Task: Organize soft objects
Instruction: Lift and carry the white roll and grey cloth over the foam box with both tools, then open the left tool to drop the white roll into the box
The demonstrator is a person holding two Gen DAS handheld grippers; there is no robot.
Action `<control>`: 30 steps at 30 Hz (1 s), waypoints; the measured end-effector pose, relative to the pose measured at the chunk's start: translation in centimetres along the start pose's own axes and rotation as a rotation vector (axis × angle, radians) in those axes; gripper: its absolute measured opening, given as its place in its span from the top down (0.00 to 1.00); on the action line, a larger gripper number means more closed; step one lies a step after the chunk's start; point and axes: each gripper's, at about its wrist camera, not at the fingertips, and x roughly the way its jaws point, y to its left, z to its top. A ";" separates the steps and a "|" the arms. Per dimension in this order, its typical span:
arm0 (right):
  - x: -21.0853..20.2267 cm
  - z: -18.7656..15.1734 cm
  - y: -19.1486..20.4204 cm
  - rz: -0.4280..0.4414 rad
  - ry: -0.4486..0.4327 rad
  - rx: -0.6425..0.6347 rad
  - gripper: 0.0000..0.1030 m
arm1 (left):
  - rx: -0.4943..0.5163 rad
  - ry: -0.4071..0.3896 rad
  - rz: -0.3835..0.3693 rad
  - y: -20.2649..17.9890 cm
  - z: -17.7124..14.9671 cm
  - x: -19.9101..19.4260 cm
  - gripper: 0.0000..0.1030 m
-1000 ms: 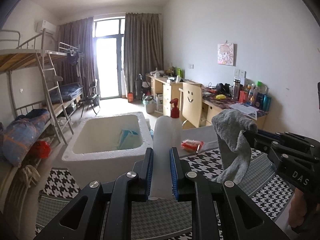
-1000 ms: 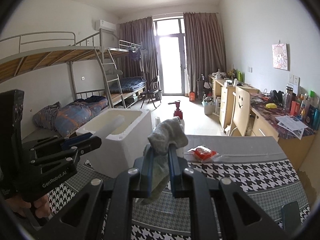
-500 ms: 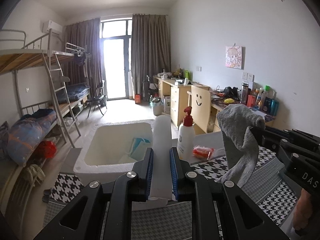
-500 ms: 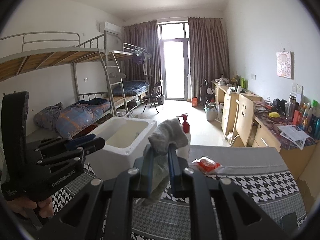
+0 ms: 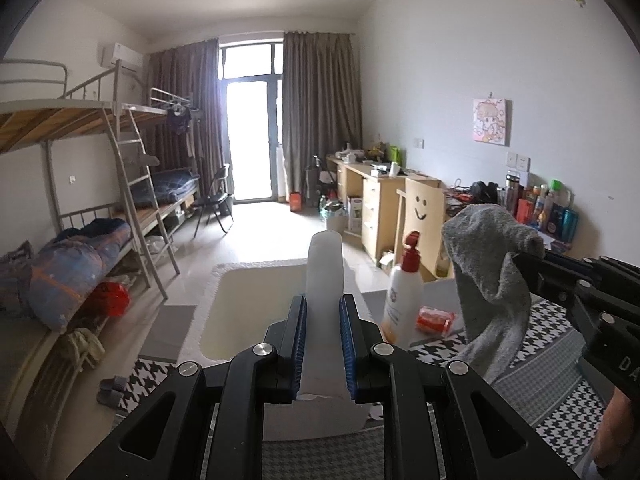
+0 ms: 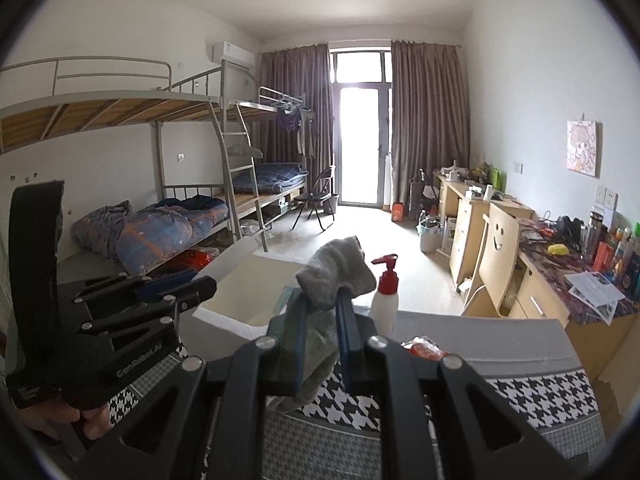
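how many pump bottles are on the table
1. The pump bottle, white with a red pump, stands at the table's far edge, between the white box and the red packet. Others may be hidden behind the grippers.

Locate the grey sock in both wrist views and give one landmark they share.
Left wrist view: grey sock hangs at right, from the right gripper.
Right wrist view: sock at centre, pinched between that gripper's fingers, draping below.
Shared landmark: red-capped pump bottle, left of the sock in the first, right in the second.
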 end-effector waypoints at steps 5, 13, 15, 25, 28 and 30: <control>0.7 0.8 0.0 0.010 -0.001 -0.005 0.83 | -0.011 0.005 0.026 1.0 0.1 0.6 0.83; 1.9 1.9 0.5 0.033 -0.004 -0.017 0.83 | -0.023 0.029 0.054 1.7 0.4 1.9 0.83; 2.0 2.1 0.5 0.040 -0.013 -0.014 0.83 | -0.024 0.034 0.073 1.9 0.5 2.5 0.83; 3.7 3.1 1.2 0.055 -0.006 -0.025 0.83 | -0.045 0.070 0.097 2.7 0.3 4.4 0.83; 4.1 3.2 1.2 0.059 -0.004 -0.032 0.83 | -0.046 0.085 0.101 2.8 0.3 5.0 0.83; 4.3 3.4 1.5 0.060 -0.001 -0.042 0.83 | -0.049 0.091 0.104 3.0 0.4 5.4 0.83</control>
